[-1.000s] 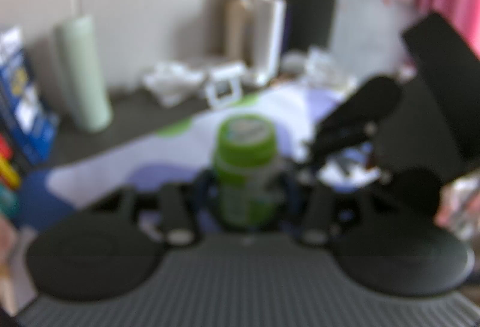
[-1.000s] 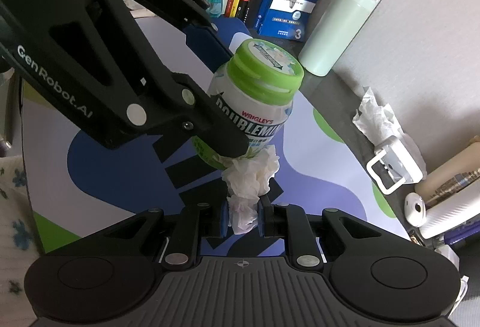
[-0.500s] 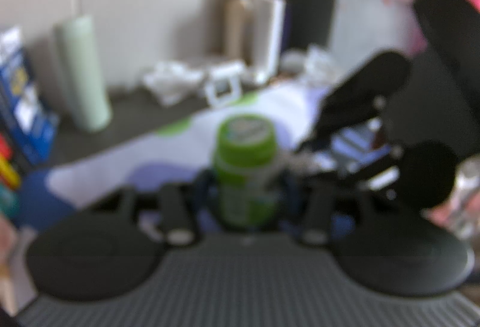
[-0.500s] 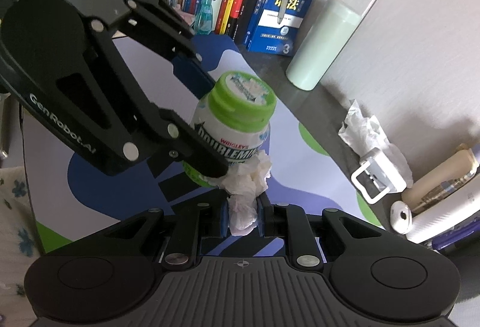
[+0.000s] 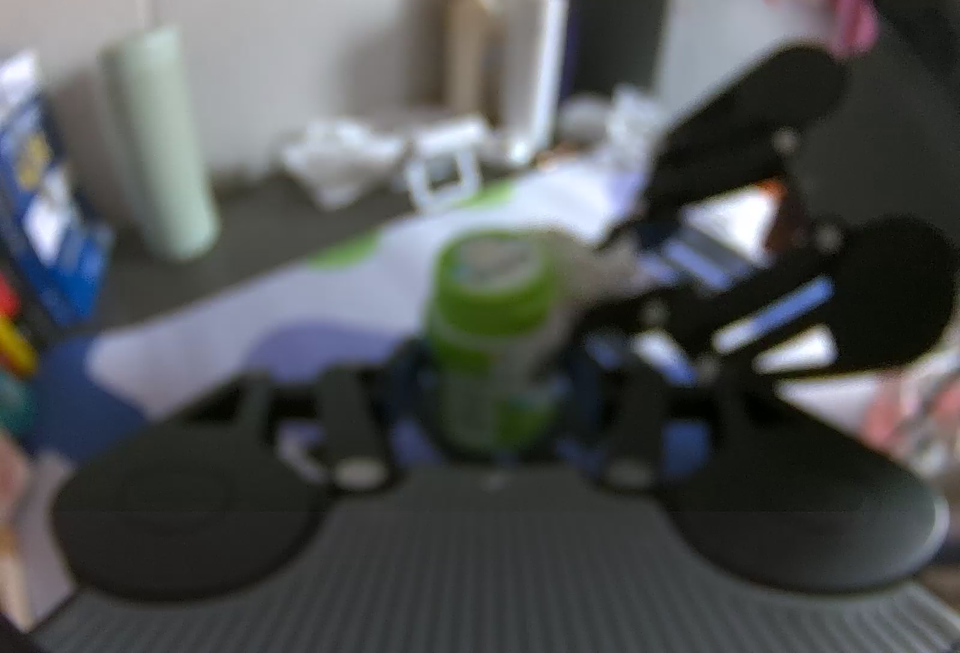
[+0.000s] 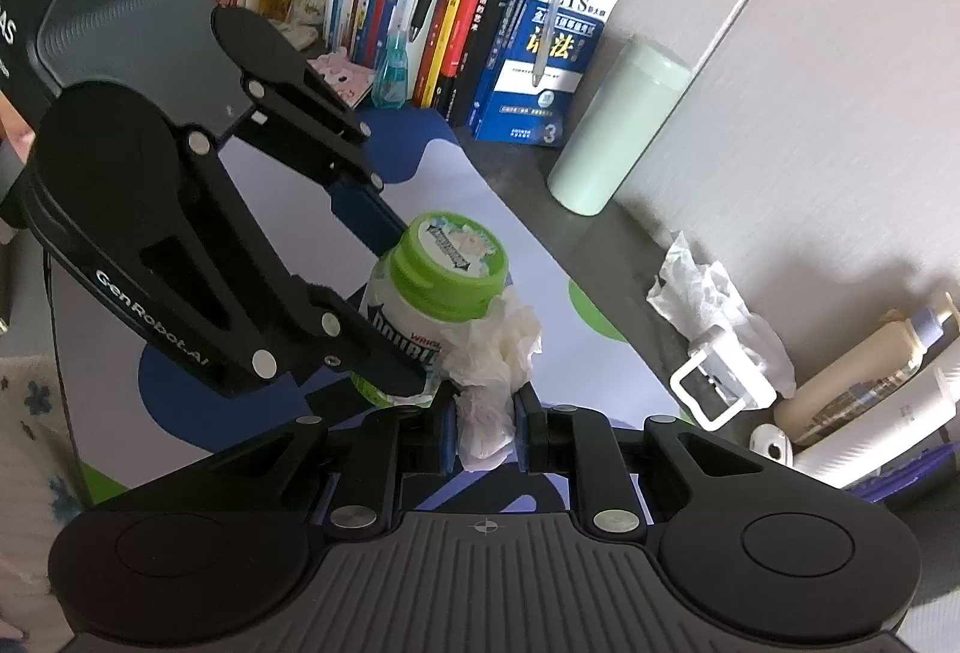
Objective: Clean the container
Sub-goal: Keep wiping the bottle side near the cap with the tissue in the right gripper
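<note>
A white gum bottle with a green lid (image 6: 444, 287) is held above the patterned mat (image 6: 510, 233). My left gripper (image 5: 489, 401) is shut on the bottle's (image 5: 489, 329) lower body; that view is badly blurred. In the right wrist view the left gripper's (image 6: 390, 353) black linkage reaches in from the left and grips the bottle. My right gripper (image 6: 483, 422) is shut on a crumpled white tissue (image 6: 495, 353). The tissue presses against the bottle's right side just under the lid. From the left wrist view, my right gripper (image 5: 606, 263) comes in from the right at lid height.
A row of books (image 6: 480, 23) and a pale green tumbler (image 6: 612, 125) stand at the back of the desk. More crumpled tissue (image 6: 708, 293), a small white framed object (image 6: 720, 389) and bottles (image 6: 864, 377) lie on the right. A small blue spray bottle (image 6: 390, 71) stands by the books.
The right gripper has drawn back and risen, so the bottle looks smaller and lower. The tissue has slid from the bottle's lower side up to just under the lid.
</note>
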{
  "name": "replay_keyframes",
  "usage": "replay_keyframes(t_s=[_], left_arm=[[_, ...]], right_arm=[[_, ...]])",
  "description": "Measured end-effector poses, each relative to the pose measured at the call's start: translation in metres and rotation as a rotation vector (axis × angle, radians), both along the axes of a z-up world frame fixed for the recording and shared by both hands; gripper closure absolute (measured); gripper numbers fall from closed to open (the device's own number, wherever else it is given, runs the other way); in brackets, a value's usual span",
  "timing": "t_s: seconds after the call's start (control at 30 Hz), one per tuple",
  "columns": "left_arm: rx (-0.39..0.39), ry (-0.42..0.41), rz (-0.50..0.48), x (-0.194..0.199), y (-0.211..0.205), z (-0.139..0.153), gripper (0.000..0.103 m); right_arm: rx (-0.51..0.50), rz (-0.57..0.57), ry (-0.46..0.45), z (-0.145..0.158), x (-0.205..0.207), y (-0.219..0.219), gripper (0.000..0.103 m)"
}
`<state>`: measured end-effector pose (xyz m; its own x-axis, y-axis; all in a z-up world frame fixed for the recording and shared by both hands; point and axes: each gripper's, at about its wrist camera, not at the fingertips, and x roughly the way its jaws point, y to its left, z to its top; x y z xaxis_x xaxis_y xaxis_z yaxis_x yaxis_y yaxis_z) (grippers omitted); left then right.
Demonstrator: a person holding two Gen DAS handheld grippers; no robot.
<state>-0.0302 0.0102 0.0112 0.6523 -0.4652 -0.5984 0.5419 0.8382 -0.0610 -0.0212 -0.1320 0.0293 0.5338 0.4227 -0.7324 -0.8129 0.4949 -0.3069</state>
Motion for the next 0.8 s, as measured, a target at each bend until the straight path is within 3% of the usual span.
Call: replay_keyframes(t_s=[0.8], left_arm=[[-0.005,-0.004,0.006,-0.001,0.001,0.000,0.055]], right_arm=[[-0.038,-0.001,0.048,-0.027,0.000,0.007,0.085]])
